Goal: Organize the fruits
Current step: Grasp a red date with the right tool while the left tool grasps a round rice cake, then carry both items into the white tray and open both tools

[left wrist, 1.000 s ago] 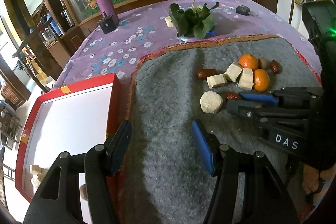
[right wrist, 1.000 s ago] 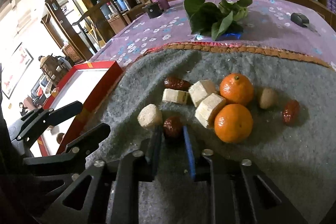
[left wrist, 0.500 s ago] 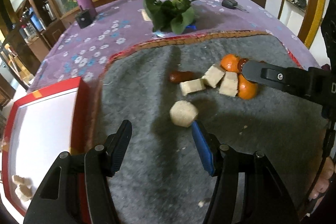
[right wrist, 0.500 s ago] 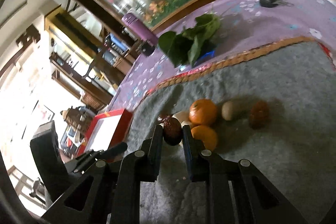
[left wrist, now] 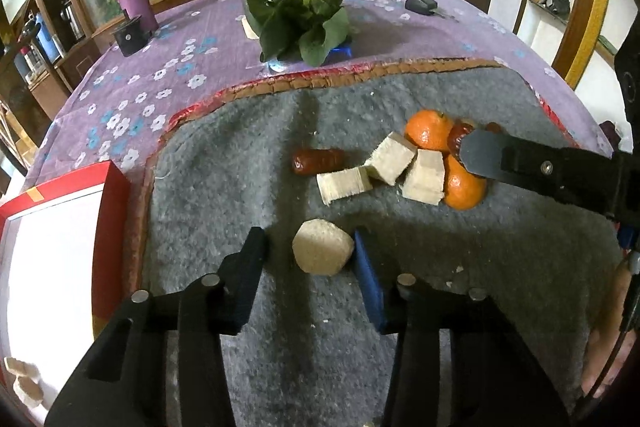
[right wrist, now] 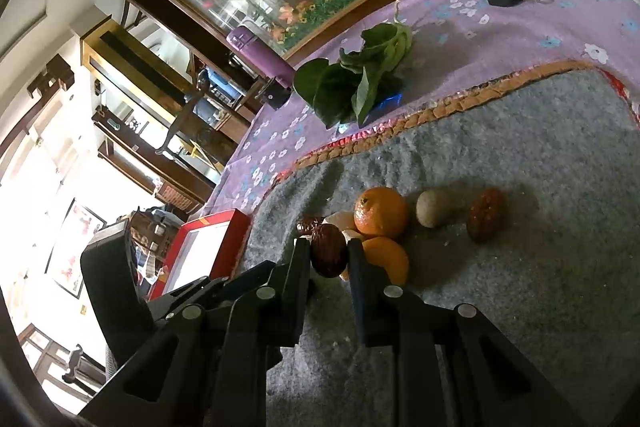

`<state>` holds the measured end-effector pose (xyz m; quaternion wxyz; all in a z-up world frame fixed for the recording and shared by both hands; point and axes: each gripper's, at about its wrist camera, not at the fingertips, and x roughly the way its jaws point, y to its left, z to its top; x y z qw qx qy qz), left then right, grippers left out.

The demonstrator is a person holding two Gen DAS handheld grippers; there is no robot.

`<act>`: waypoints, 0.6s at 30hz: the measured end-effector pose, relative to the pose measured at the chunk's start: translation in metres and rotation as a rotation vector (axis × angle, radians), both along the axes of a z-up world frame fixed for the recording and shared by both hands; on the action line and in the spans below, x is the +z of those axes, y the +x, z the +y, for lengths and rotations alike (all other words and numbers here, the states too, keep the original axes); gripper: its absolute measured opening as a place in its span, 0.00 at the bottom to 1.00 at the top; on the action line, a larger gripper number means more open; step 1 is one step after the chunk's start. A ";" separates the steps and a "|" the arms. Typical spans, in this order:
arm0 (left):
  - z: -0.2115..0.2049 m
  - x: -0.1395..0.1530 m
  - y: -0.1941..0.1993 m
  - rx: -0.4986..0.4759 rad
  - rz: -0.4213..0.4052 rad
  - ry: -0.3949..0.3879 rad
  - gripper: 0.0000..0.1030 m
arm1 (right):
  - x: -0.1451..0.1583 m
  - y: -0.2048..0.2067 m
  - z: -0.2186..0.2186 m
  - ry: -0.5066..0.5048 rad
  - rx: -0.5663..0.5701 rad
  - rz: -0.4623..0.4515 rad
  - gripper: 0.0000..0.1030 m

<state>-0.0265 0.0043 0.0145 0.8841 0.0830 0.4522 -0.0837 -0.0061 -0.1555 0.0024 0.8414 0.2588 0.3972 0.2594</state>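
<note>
Sorting: we judge we are mid-way through moving fruit off the grey mat toward the red box, which sits at 9 o'clock in the left view.
Right gripper: we have it clamped on a dark red date, lifted clear of the mat, in front of the two oranges.
Left gripper: our jaws stand apart, either side of a pale round chunk lying on the mat; the blue pad looks just beside it at 3 o'clock, the other finger a little apart.
Remaining pile: at 1 o'clock from the chunk we see three pale blocks, a long date and the oranges; in the right view a small pale fruit and another date lie beyond them.
Next move: we think the left jaws need to close squarely on the chunk, and the right needs to carry its date across to the box without clipping the left tool.
Change: a second ago the date sat on the mat between our right fingers; now it is raised. Our left gripper has come forward, from well short of the chunk to straddling it.
</note>
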 end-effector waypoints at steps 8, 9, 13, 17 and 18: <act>0.002 0.008 -0.009 0.008 -0.050 -0.022 0.26 | 0.001 0.001 0.002 -0.026 -0.012 -0.018 0.18; 0.003 0.008 -0.010 0.012 -0.052 -0.029 0.26 | 0.002 0.001 0.002 -0.027 -0.011 -0.020 0.18; 0.011 0.014 -0.017 0.036 -0.068 -0.069 0.27 | 0.002 0.001 0.003 -0.034 -0.010 -0.026 0.19; 0.023 0.022 -0.031 0.065 -0.096 -0.104 0.27 | 0.004 -0.001 0.006 -0.054 -0.008 -0.039 0.19; 0.027 0.025 -0.036 0.075 -0.108 -0.107 0.27 | 0.004 -0.001 0.008 -0.064 -0.004 -0.042 0.19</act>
